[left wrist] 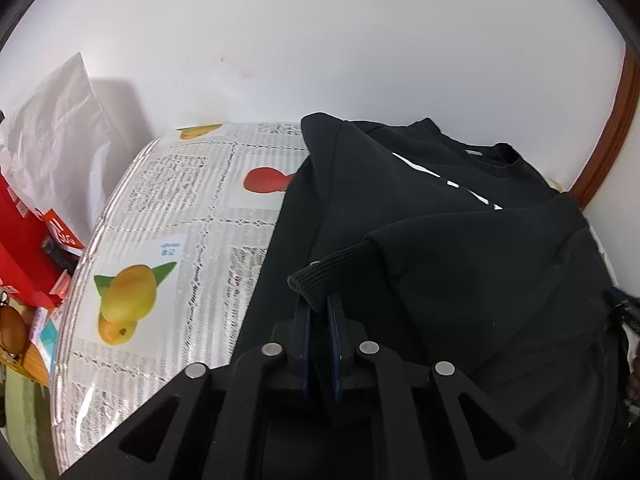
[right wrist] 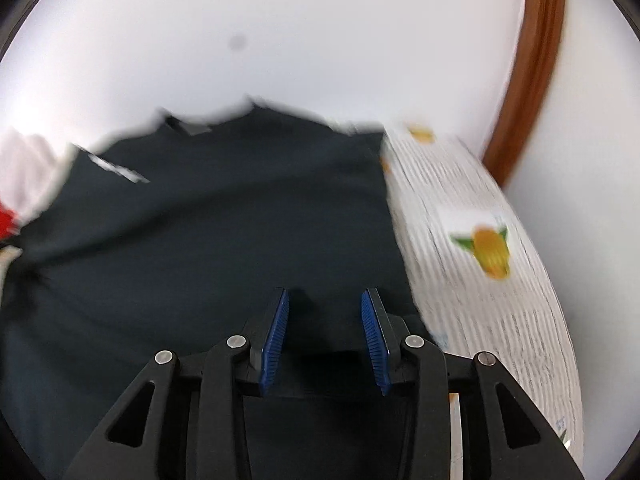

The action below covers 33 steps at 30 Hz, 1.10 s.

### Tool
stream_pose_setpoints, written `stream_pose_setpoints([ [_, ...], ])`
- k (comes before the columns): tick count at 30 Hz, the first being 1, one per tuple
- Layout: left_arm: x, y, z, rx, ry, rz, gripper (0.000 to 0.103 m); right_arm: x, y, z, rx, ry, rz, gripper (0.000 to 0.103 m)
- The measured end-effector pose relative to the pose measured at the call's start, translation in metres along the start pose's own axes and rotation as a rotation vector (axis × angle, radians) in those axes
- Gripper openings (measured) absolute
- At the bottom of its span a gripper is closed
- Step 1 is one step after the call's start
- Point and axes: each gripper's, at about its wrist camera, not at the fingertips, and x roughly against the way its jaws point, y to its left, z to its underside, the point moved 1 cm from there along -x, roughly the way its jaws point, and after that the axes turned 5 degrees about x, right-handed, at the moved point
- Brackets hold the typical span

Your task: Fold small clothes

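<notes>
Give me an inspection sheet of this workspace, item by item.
Surface: table under a lace-and-fruit-print cloth, mostly covered by the garment on its right side in the left wrist view.
Job's things: black sweatshirt with white lettering, sleeve folded across the body, ribbed cuff toward the camera.
Clutter: red box and white paper bag beyond the table's left edge.
Grippers: left hand-held gripper shut on the cuff; right hand-held gripper open above the sweatshirt, nothing between the pads.
Cables: nothing seen.
Surroundings: white wall, brown wooden trim.

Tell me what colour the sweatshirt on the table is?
Black sweatshirt with white chest lettering, clearest in the left wrist view.
</notes>
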Motion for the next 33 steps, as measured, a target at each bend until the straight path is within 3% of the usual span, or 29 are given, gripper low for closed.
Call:
stream_pose_setpoints([
  [10,0.028,-0.005,0.016,-0.011,-0.015,0.000,0.010,0.060,0.004,0.026,-0.009,-0.080,0.024,0.040],
  [12,0.042,-0.007,0.021,-0.021,-0.031,0.003,0.010,0.078,0.004,0.033,-0.001,-0.107,0.044,0.061],
  [15,0.066,-0.009,0.032,-0.032,-0.047,0.004,0.010,0.110,-0.001,0.045,-0.023,-0.157,0.042,0.078],
  [19,0.095,-0.010,0.048,-0.018,-0.035,0.062,0.010,0.148,-0.006,0.064,-0.062,-0.179,0.034,0.081],
  [22,0.119,-0.011,0.063,-0.023,-0.068,0.048,0.018,0.169,-0.011,0.082,-0.104,-0.218,0.043,0.084],
  [26,0.146,-0.012,0.087,-0.055,-0.079,0.056,0.019,0.189,-0.019,0.105,-0.146,-0.245,0.054,0.085],
  [30,0.158,-0.008,0.103,-0.064,-0.074,0.061,0.040,0.199,-0.026,0.125,-0.150,-0.213,0.055,0.085],
  [33,0.160,-0.002,0.114,-0.059,-0.058,0.055,0.040,0.200,-0.026,0.137,-0.117,-0.183,0.110,0.084],
])
